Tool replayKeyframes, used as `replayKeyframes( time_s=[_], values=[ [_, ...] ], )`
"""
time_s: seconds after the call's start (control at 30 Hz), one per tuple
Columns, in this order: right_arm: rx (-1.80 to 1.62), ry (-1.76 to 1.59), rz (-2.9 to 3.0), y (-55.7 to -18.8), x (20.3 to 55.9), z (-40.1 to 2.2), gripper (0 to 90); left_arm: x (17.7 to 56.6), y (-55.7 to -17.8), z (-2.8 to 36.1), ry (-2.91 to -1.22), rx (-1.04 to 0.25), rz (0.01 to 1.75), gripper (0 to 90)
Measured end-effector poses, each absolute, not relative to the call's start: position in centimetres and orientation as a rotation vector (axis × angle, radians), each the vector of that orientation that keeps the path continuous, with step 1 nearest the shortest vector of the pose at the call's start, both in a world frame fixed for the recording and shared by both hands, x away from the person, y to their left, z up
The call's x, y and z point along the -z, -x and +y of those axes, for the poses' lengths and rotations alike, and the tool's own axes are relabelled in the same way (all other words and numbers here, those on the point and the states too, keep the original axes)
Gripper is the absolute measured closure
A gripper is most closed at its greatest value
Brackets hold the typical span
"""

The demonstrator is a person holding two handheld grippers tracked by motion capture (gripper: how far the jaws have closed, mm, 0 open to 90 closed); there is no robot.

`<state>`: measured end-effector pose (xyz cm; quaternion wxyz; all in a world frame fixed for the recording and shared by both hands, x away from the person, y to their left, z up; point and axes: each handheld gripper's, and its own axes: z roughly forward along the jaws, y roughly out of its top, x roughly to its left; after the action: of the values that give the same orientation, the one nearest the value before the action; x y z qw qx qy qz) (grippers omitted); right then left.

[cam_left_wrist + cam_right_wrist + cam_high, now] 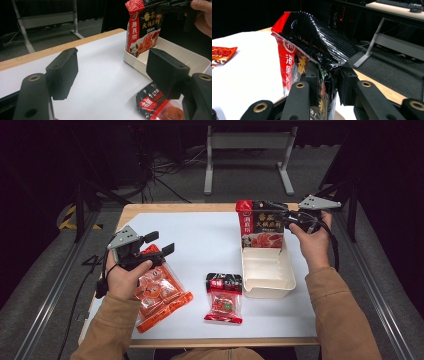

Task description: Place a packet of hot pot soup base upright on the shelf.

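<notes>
A tall red and black sauce bag stands upright at the far end of a cream tray. My right gripper is at the bag's top right corner, its jaws pinching the crumpled film. My left gripper is open with nothing between its jaws, held over the far end of an orange snack pack at the table's left. A small red and black packet lies flat near the front middle.
A white sheet covers the wooden table. Behind the table stands a grey metal frame on a dark floor with cables. Rails run along both sides of the table.
</notes>
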<state>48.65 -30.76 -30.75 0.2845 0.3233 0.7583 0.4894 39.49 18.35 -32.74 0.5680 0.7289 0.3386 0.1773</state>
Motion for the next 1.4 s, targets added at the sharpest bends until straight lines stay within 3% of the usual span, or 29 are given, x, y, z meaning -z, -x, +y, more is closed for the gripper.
replayKeyframes(
  time_s=[0.63, 1.07, 1.23, 1.4],
  values=[
    [-1.290, -0.953, 2.030, -48.1, 32.1, -32.1, 76.2, 33.1, -39.8, 18.5, -1.697, -0.490, 0.825, 24.3],
    [-1.314, -0.993, 2.009, -47.9, 32.7, -32.7, 76.9, 33.4, -40.1, 18.3, -1.719, -0.466, 0.812, 24.5],
    [-1.300, -0.989, 2.017, -47.8, 32.6, -32.6, 75.4, 33.5, -40.1, 18.2, -1.739, -0.446, 0.807, 20.3],
    [-1.318, -1.019, 2.010, -47.5, 32.4, -32.8, 67.4, 33.7, -40.1, 18.1, -1.769, -0.441, 0.809, 18.1]
  ],
)
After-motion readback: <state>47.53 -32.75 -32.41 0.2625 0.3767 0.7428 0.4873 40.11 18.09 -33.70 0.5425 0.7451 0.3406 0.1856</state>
